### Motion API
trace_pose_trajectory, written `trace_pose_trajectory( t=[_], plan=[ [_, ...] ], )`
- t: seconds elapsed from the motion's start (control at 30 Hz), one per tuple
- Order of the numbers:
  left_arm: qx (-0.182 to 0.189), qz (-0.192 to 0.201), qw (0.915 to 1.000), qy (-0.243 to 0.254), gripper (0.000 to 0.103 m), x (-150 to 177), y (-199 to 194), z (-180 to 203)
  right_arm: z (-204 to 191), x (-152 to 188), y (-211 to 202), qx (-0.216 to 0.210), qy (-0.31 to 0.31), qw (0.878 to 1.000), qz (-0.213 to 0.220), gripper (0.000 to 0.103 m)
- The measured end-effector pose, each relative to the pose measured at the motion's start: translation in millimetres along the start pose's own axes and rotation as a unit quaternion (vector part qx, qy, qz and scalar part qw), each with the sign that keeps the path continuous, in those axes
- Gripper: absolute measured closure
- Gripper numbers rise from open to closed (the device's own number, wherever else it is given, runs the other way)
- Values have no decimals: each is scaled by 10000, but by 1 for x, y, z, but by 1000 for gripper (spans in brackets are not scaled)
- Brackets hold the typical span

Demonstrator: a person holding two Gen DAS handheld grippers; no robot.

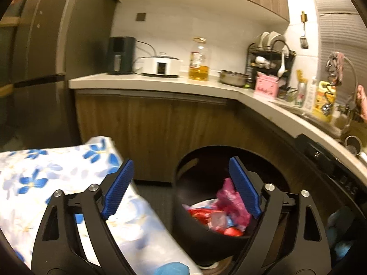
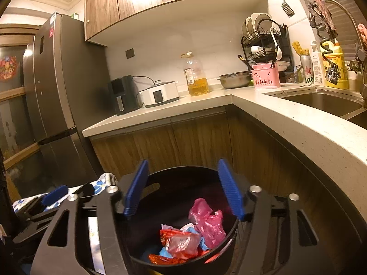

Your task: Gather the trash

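We see a kitchen corner with a pale stone countertop (image 2: 252, 105) over wood-grain cabinets. At lower centre of both views sits a round black bin (image 2: 160, 178) holding crumpled trash (image 2: 190, 236): a crinkly pink plastic bag and shiny red wrappers. Our right gripper (image 2: 183, 188) hangs above it, ribbed blue pads spread wide, holding nothing. Our left gripper (image 1: 181, 188) also gapes empty, between bin and a blue-flowered cloth (image 1: 45, 178) at lower left.

An L-shaped worktop (image 2: 240, 98) is set on wood-grain cabinets (image 2: 195, 142); a refrigerator (image 2: 57, 87) is positioned at its left end.
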State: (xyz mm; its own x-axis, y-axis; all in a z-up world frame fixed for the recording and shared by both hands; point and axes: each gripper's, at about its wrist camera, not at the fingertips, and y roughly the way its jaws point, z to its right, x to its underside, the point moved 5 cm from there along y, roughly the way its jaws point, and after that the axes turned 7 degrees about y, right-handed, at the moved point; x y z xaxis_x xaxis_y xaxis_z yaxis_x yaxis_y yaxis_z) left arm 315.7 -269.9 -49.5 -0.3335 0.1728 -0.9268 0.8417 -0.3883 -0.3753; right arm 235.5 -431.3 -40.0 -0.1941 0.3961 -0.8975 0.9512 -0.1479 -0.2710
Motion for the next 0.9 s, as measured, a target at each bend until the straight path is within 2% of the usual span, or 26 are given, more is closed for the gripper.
trace_pose_trajectory(
  t=[0.1, 0.17, 0.33, 0.4, 0.9],
  plan=[
    [-345, 3, 9994, 86, 11, 3, -16, -9, -8, 7, -9, 47, -134, 9999, -78, 22],
    [-483, -8, 9988, 112, 10, 5, -26, -14, -14, 12, -15, 81, -234, 9996, -137, 17],
    [-776, -113, 9968, 147, 7, 16, -54, -30, -31, 22, -34, 31, -410, 9987, -294, 12],
    [-877, -155, 9960, 122, 7, 22, -66, -36, -38, 26, -47, 6, -469, 9986, -259, 6],
    [-1231, -173, 9920, -234, 6, 53, -172, -78, -82, 62, -133, -11, -766, 9961, -433, 6]
  ],
)
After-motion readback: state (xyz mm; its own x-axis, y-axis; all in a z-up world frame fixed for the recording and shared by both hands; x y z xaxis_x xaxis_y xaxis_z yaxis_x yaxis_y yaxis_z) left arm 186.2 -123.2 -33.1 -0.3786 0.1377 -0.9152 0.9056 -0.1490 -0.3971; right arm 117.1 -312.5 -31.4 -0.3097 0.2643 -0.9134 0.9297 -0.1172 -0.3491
